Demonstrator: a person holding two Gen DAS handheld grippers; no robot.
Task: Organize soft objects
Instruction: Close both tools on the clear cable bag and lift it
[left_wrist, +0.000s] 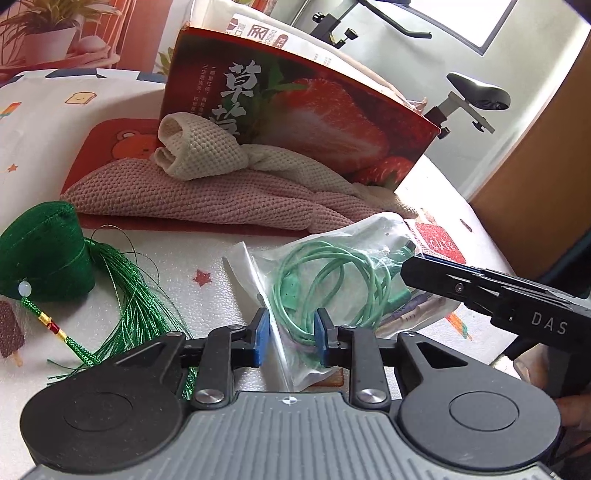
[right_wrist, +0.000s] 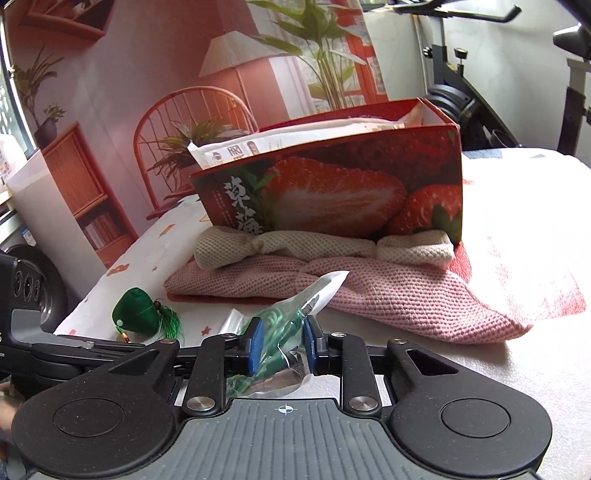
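A clear plastic bag lies crumpled on the worktop near its front edge, with a coiled mint-green cable visible inside; one end of the bag is raised and pinched between blue fingers. Behind it a pink knitted cloth lies flat and loosely folded, partly over a red mat. On top of the pink cloth rests a cream knitted cloth, rolled at both ends and twisted at the middle, lying against the front of a red strawberry box. To the left, apart from the cloths, sits a dark green stuffed pouch with a green tassel fanned out over the worktop.
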